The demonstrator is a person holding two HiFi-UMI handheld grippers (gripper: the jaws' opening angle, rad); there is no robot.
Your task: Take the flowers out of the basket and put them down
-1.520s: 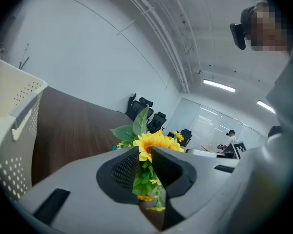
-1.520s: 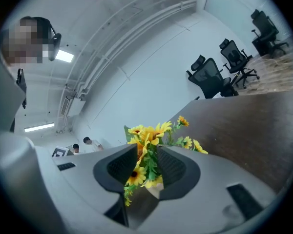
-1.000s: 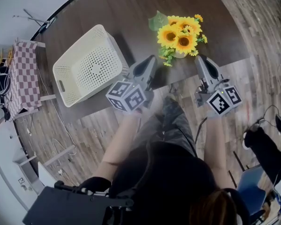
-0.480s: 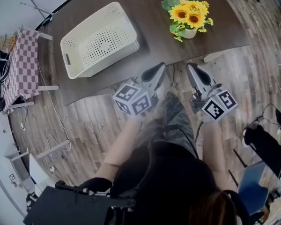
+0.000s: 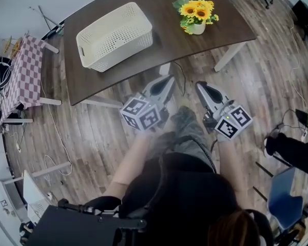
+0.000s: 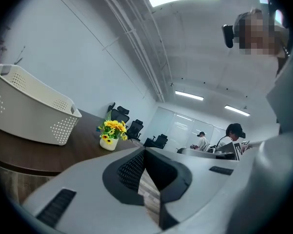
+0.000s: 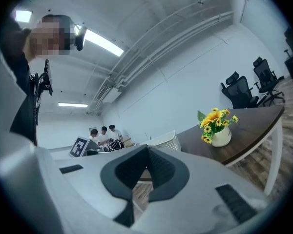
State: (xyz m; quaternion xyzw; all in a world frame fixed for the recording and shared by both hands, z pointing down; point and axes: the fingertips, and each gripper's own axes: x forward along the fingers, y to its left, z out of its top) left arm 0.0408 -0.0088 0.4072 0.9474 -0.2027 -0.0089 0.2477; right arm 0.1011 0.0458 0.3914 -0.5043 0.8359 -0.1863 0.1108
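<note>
Toward the bench's right end, nearer its far edge, the sunflowers stand upright in a small white pot, out of the basket and well apart from it. White perforated basket sits on the left half of the bench; nothing shows above its rim. Left tool and right tool hang side by side off the bench's near edge, over the wooden floor, both pointing about level toward the bench. Left gripper view: jaws pressed together, nothing between them, pot and basket small beyond the tips. Right gripper view: same, jaws closed on nothing, sunflowers to the right on the bench top. Judgement: the placing looks done, and the step in hand is standing off and checking the result. To do it well, hold both tools closed and level, clear of the bench edge and its legs, so nothing gets nudged. Check that the pot stands flat, not leaning, and is not too close to the far edge. If it needs shifting, approach from the near side, open one tool wide, and take the pot body, not the stems or blooms; those would likely bend or slip. Leave the basket alone.
</note>
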